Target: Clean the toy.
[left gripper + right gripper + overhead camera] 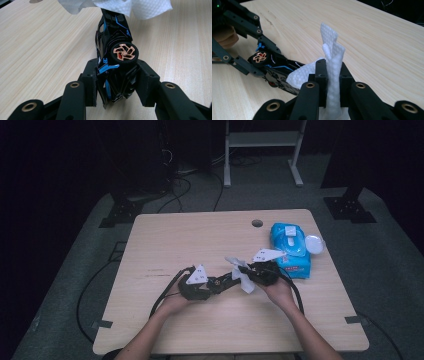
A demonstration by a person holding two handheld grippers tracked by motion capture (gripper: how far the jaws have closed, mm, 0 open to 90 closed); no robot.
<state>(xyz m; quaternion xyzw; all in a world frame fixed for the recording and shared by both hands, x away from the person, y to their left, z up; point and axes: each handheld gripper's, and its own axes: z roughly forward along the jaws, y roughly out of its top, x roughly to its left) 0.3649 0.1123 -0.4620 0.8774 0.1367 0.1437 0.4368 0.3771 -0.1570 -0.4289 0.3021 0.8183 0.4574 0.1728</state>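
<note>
Left gripper view: left tongs clamp a black-blue toy car; right tongs pinch a white wipe.

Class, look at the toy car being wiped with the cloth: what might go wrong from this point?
1. The left gripper clamps only one end of the toy car, on its side; pressure from wiping might twist it loose.
2. The right gripper pinches a narrow fold of the wipe, which could slip out.
3. The wipes pack sits close behind the right hand and may get knocked.
</note>
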